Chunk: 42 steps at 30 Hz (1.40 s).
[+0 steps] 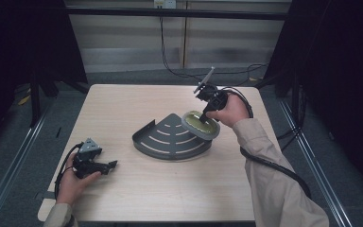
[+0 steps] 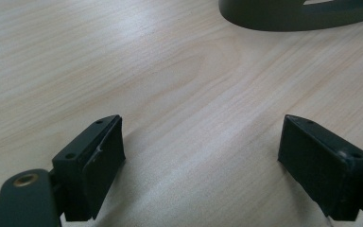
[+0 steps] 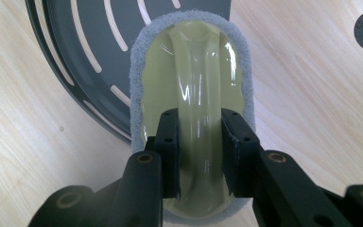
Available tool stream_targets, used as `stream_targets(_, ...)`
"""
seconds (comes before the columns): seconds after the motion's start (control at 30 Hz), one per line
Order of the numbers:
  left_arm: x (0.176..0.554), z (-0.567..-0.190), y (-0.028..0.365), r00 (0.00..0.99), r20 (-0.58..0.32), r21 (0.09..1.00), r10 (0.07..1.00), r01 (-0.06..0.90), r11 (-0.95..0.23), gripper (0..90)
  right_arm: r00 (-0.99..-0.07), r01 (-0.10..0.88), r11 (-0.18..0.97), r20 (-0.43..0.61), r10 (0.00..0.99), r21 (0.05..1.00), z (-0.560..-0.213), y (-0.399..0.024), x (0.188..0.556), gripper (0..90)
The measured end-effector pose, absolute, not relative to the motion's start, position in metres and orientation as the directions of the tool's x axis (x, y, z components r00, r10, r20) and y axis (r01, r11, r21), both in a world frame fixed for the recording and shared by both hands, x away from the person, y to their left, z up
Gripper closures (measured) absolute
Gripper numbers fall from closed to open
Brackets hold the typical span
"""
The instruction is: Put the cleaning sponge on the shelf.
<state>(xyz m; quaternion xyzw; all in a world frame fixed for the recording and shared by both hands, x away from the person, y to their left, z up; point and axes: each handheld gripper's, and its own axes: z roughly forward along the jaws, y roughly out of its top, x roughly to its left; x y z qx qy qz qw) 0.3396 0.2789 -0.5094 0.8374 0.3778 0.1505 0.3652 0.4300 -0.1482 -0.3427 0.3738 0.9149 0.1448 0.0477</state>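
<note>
One pale wooden table (image 1: 123, 109), dark curtains (image 1: 23, 42), grey floor (image 1: 9, 127)

A pale wood-grain surface (image 1: 137, 198) stood on a grey floor (image 1: 9, 137). Near its middle lay a dark grey, fan-shaped corner shelf (image 1: 170, 139) with curved slots and a raised rim. The left hand-held gripper (image 1: 111, 165) rested on the surface near the front left corner.

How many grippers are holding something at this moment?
1. The right gripper grips the raised handle of the scrubber at the rack's right edge; the left gripper rests open near the table's left side.
</note>
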Motion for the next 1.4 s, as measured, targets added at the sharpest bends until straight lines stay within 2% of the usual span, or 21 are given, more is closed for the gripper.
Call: stream_targets(1.4,0.34,-0.509,0.279,0.67,-0.023,0.725,0.742,0.522,-0.45,14.7,-0.675,0.714,0.638,0.044,0.736,0.29,-0.382,-0.121,0.445,71.0)
